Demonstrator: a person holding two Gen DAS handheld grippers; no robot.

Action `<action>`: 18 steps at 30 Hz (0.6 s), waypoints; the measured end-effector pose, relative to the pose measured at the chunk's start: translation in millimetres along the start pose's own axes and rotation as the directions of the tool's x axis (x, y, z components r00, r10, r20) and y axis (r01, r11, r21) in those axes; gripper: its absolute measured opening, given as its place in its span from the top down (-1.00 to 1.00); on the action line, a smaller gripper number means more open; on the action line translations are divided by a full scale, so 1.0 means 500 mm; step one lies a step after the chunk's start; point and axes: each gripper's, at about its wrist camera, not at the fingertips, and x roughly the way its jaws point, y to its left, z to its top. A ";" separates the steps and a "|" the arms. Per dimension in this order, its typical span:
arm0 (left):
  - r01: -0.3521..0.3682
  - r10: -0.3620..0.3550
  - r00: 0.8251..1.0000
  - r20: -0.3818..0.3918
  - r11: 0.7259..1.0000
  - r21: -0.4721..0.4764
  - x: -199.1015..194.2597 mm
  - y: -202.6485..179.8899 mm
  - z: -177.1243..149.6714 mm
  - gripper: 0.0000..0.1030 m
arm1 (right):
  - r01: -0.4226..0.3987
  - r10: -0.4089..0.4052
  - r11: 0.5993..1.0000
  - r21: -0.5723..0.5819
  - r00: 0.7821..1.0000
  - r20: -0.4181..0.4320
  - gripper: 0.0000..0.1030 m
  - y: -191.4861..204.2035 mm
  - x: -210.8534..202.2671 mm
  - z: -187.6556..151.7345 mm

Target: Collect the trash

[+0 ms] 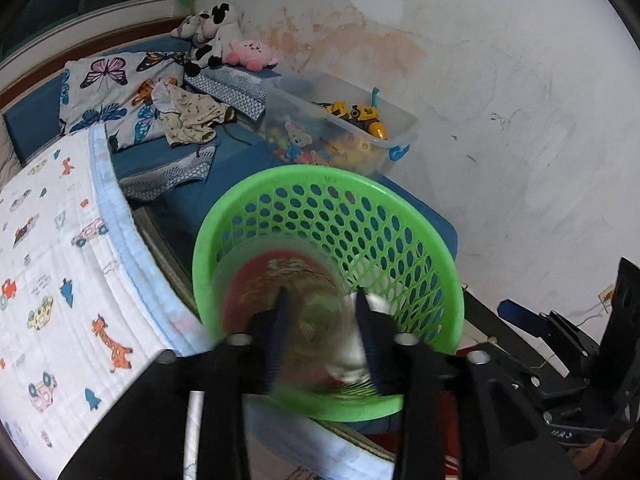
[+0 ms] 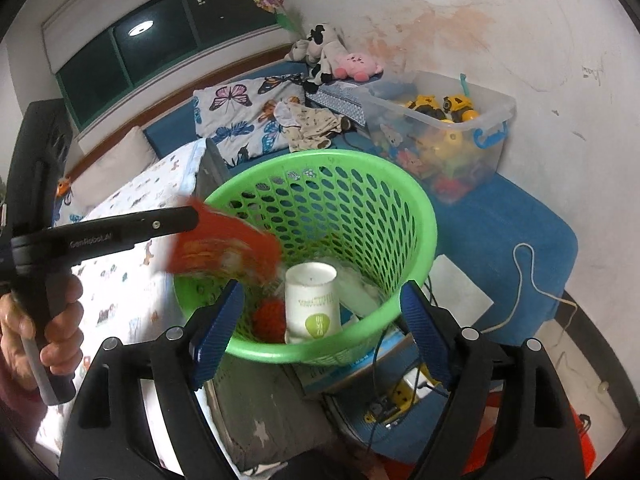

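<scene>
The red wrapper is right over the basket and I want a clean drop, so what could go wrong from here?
1. The red wrapper is blurred at the green basket's near-left rim; released now, it might fall outside onto the printed quilt.
2. The basket looks tilted, so bumping it with the left gripper could tip it, spilling the paper cup.

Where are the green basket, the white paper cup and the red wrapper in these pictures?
green basket (image 2: 400, 216): right wrist view, on the inner perforated wall.
white paper cup (image 2: 312, 300): right wrist view, on its side wall.
red wrapper (image 2: 224, 240): right wrist view, on the blurred red face above the basket's rim.
</scene>
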 end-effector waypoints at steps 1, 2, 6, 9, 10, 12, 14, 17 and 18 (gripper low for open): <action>-0.004 0.004 1.000 0.006 1.000 0.001 -0.005 0.000 -0.003 0.20 | -0.002 0.002 1.000 0.000 1.000 0.001 -0.56 0.003 -0.003 -0.005; -0.001 0.001 1.000 0.008 1.000 0.002 -0.010 0.001 -0.006 0.19 | -0.004 0.004 1.000 -0.001 1.000 0.001 -0.56 0.004 -0.005 -0.007; 0.001 -0.001 1.000 0.025 1.000 -0.008 -0.036 0.009 -0.013 0.16 | -0.014 0.014 1.000 -0.010 1.000 -0.002 -0.56 0.018 -0.013 -0.018; -0.019 0.020 0.999 0.049 1.000 -0.012 -0.067 0.018 -0.025 0.11 | -0.032 0.032 0.999 -0.020 0.999 -0.006 -0.58 0.033 -0.022 -0.026; -0.030 0.031 0.998 0.054 0.999 -0.012 -0.076 0.020 -0.031 0.10 | -0.034 0.033 0.999 -0.022 0.999 -0.007 -0.60 0.036 -0.023 -0.026; -0.050 0.051 0.997 0.059 0.999 -0.013 -0.093 0.027 -0.040 0.08 | -0.036 0.036 0.999 -0.035 0.999 -0.012 -0.61 0.053 -0.027 -0.030; -0.065 0.067 0.996 0.067 0.998 -0.021 -0.116 0.038 -0.056 0.02 | -0.037 0.036 0.998 -0.047 0.999 -0.015 -0.62 0.068 -0.030 -0.033; -0.089 0.091 0.993 0.078 0.996 -0.026 -0.145 0.050 -0.076 -0.01 | -0.045 0.044 0.997 -0.062 0.999 -0.018 -0.64 0.088 -0.035 -0.037; -0.099 0.101 0.991 0.083 0.995 -0.027 -0.153 0.053 -0.081 -0.06 | -0.049 0.048 0.997 -0.066 0.999 -0.018 -0.64 0.096 -0.037 -0.039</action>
